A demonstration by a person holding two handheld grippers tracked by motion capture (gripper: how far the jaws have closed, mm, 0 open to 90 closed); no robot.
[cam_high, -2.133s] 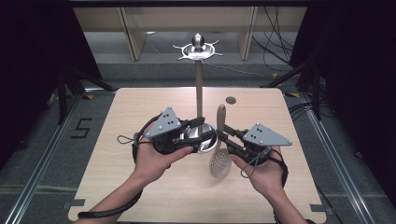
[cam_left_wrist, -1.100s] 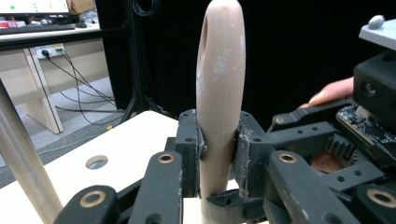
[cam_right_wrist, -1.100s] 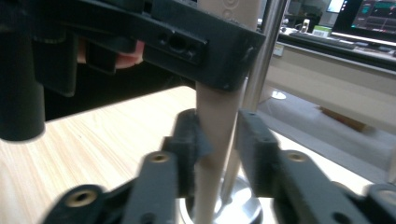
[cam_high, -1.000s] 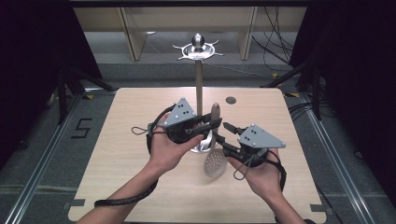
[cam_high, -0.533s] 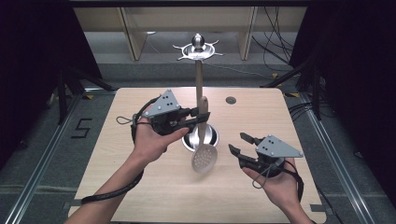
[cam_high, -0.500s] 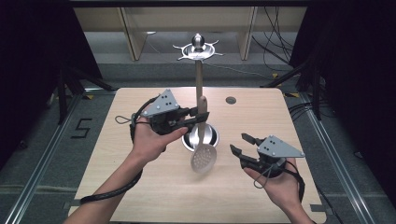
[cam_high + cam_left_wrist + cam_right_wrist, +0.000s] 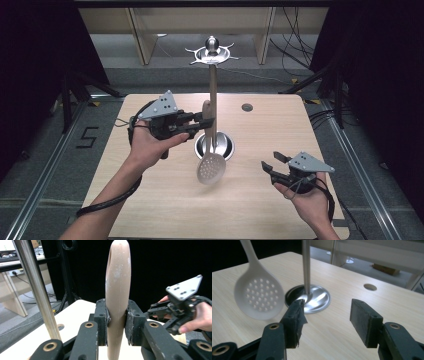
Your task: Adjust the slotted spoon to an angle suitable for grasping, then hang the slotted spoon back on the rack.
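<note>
The right tongs (image 7: 274, 167) have let go and dropped toward the desk's (image 7: 150, 210) near right corner, jaws just opening, empty. The left tongs (image 7: 204, 123) stay clamped on the slotted spoon (image 7: 210, 167); lift its handle loop squarely to a hook on the stand (image 7: 212, 95).

Even overhead light falls on the pale tabletop (image 7: 165, 210), while the room around it sinks into black. Glare gleams on the steel base (image 7: 317, 300); shadows are soft, and the nearest tool jaws look blurred.

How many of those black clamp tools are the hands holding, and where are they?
2. The left gripper is raised beside the metal stand, shut on the slotted spoon by its handle. The right gripper is low over the table's right side, jaws open, holding nothing.
</note>
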